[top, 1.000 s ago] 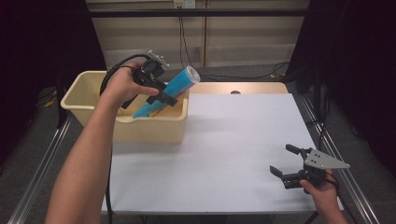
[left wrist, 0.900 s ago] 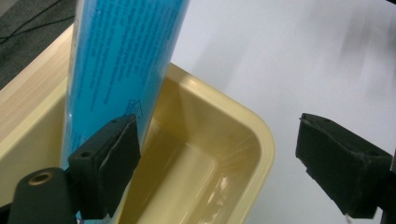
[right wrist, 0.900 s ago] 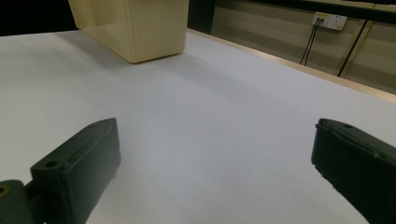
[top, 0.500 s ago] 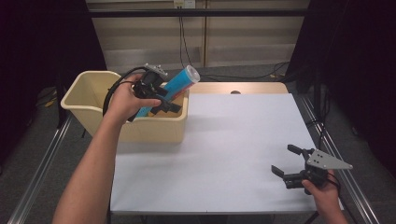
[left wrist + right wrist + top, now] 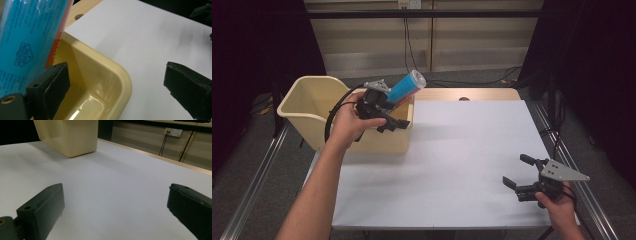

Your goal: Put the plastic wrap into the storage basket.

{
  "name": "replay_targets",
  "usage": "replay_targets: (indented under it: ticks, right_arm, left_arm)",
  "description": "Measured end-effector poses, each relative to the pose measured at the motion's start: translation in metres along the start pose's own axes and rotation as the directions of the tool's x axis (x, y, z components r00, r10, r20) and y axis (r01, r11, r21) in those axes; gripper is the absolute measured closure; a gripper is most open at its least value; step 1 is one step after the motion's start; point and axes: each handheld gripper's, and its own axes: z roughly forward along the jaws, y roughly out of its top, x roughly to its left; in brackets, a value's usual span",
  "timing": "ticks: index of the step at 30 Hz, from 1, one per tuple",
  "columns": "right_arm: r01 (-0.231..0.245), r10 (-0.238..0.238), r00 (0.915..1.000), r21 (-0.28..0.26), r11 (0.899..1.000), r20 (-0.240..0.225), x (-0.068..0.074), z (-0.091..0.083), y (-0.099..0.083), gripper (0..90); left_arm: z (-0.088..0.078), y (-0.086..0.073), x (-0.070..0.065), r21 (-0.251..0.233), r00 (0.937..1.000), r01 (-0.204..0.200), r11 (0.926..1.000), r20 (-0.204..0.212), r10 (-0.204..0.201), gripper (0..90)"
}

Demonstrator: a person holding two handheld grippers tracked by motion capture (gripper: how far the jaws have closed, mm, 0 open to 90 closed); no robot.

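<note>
- The right gripper (image 5: 523,175) hovered low over the white table (image 5: 462,150), well away from the cream bin (image 5: 307,100), its jaws spread wide with nothing between them.
- Farther off, the left gripper (image 5: 387,117) sat above the bin's near-right corner; its jaws had just been opening and stood wide apart.
- The blue tube (image 5: 404,87) leaned tilted on the bin's rim, beside one pad (image 5: 53,87) and unclamped.

Left hand-held gripper (image 5: 393,124) raised, jaws just been opening, wide; right hand-held gripper (image 5: 520,171) low, jaws apart
</note>
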Motion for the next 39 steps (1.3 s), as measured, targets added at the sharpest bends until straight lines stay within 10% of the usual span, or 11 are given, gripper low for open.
replay_targets:
  ticks: [20,39]
  right_arm:
    - [-0.012,0.012,0.9999,-0.004,1.000,0.006,0.000,0.000,-0.001,0.4]
    - [-0.021,0.021,0.9998,-0.009,1.000,0.005,-0.001,0.000,-0.001,0.4]
  left_arm:
    - [-0.017,-0.053,-0.013,-0.124,0.9984,0.022,0.9920,-0.049,-0.029,5.8]
    - [-0.027,-0.073,-0.024,-0.265,0.9982,0.022,0.9641,-0.048,-0.036,6.0]
